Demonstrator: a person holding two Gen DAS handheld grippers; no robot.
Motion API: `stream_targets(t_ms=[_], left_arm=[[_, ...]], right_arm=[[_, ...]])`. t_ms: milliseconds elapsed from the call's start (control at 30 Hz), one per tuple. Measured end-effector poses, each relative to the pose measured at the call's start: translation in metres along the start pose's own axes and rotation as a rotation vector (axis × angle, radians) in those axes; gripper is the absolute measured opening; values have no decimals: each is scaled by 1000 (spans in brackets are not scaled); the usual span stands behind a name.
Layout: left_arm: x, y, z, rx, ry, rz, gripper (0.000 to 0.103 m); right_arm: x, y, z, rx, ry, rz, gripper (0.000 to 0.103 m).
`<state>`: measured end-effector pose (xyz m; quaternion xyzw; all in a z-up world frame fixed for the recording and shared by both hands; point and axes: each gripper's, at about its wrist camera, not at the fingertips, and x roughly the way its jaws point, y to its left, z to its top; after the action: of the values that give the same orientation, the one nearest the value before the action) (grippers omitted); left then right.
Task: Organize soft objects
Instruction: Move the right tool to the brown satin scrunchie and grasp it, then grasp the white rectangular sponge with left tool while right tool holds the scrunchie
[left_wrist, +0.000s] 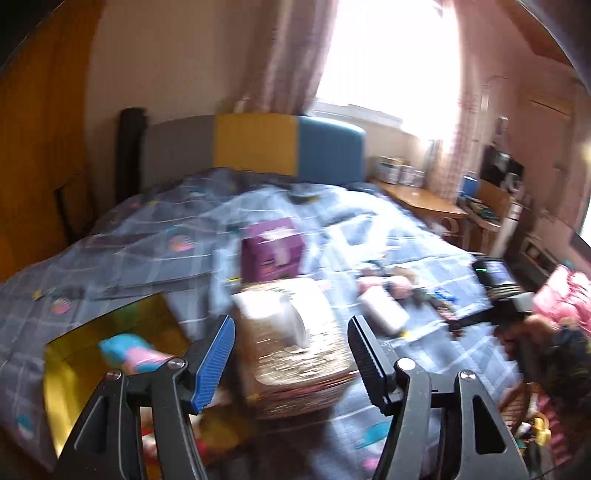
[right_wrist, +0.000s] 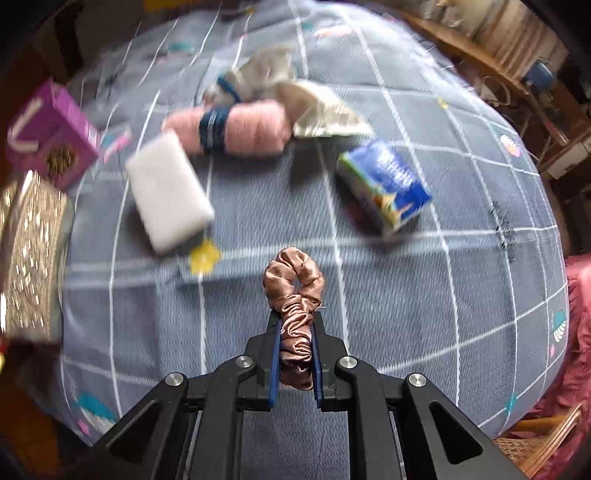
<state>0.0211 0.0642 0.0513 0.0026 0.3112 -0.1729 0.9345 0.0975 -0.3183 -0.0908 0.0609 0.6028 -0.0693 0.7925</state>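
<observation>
Bedroom setting: a grey-blue checked quilt (right_wrist: 406, 295) is spread over the bed, backed by a headboard (left_wrist: 255, 146), curtained window (left_wrist: 384, 59) and wooden desk (left_wrist: 421, 199). A pink satin scrunchie (right_wrist: 295, 295) is pinched tightly above the quilt by the right gripper (right_wrist: 295, 350). The left gripper (left_wrist: 291, 354) is held wide apart, empty, over a glittery box (left_wrist: 299, 358).

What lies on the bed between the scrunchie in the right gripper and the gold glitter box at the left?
Nothing visible. The scrunchie sits pinched in the right gripper; only bare quilt lies toward the glitter box. The white sponge lies farther up.
</observation>
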Motion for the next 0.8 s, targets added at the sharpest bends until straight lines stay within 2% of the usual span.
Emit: stream_targets(t_ms=[167,267,367,500,633,733,800], left_arm=[[25,-54,22,67,54,-132,65],[57,-88,27,100,146,-164,65],[103,-117,26,106,250,-169,65],[164,-139,16,33,390,-174,64],[215,-142,4,-41,464,-113,64],[250,-140,-2,-131,539,-118,63],[270,-144,-5,-151,563,-89,64]], right_arm=[[22,-1,6,62,-18,-7,14],[43,4,5,75,12,-15,14],[44,2,5,85,29,5,16],[48,-6,6,137,38,41,16],[48,-8,5,164,40,61,16],[47,-3,5,154,34,64,20],[48,-10,7,149,35,66,20]])
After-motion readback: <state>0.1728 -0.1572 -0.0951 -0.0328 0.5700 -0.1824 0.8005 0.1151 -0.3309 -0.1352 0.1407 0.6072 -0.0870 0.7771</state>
